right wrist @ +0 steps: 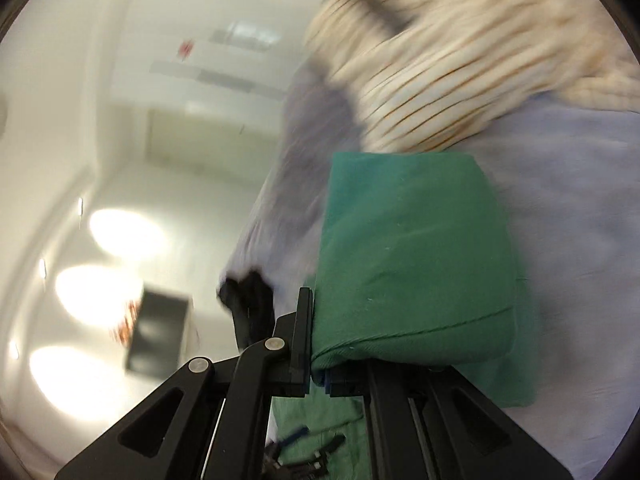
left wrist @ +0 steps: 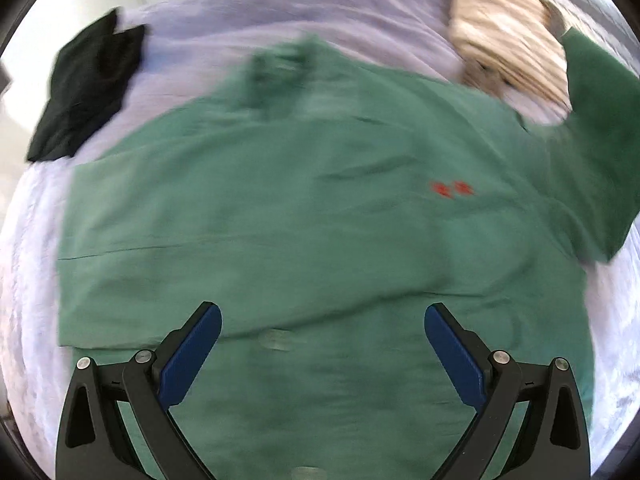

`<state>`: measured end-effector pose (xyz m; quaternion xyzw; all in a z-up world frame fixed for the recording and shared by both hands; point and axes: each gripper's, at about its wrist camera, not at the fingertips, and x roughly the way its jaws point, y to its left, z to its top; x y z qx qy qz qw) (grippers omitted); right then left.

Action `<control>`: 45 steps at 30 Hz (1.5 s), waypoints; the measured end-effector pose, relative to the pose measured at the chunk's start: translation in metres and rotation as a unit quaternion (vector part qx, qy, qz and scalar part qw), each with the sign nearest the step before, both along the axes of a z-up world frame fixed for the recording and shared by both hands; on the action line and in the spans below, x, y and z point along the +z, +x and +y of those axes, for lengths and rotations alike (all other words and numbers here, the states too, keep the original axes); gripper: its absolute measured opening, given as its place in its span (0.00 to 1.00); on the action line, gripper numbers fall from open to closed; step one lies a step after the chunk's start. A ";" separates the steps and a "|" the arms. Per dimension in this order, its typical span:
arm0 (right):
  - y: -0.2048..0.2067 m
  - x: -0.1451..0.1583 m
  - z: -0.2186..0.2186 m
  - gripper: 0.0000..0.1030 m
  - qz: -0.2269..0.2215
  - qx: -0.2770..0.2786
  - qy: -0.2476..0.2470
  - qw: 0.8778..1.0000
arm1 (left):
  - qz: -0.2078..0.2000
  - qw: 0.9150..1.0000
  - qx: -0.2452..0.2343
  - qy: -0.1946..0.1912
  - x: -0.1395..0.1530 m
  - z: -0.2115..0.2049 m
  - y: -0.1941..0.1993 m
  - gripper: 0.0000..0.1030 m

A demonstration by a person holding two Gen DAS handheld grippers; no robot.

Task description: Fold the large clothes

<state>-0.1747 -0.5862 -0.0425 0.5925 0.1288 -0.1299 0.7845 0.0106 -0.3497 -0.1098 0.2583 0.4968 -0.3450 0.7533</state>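
Green cloth is what the big shirt (left wrist: pixel 320 220) is made of, and it is spread flat on a pale purple bed sheet (left wrist: pixel 280 12). The shirt is judged to be soft, light and floppy, so it will sag and crease when lifted. It is best taken by an edge or a sleeve end.

One sleeve (right wrist: pixel 416 256) is pinched by the right gripper (right wrist: pixel 318 372), whose fingers are closed on the cloth. The left gripper (left wrist: pixel 323 356) is held over the shirt's lower part with its blue pads (left wrist: pixel 188 360) wide apart and nothing between them.

A tan striped garment (left wrist: pixel 504 28) lies just beyond the shirt, near the pinched sleeve, and could be bumped. A black garment (left wrist: pixel 88 88) lies beyond the shirt's other side, apart from it.
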 end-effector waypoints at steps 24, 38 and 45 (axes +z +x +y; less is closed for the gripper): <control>0.209 -0.071 0.160 0.21 0.223 0.106 -0.038 0.968 | 0.002 0.995 0.097 -0.014 -0.016 0.160 0.120 0.99; 0.274 -0.066 0.280 0.65 0.354 0.325 -0.288 0.828 | -0.005 0.992 0.129 -0.013 -0.020 0.189 0.129 0.99; 0.188 -0.054 0.236 0.65 0.340 0.278 -0.223 0.871 | 0.037 0.994 0.085 -0.060 -0.013 0.149 0.114 0.99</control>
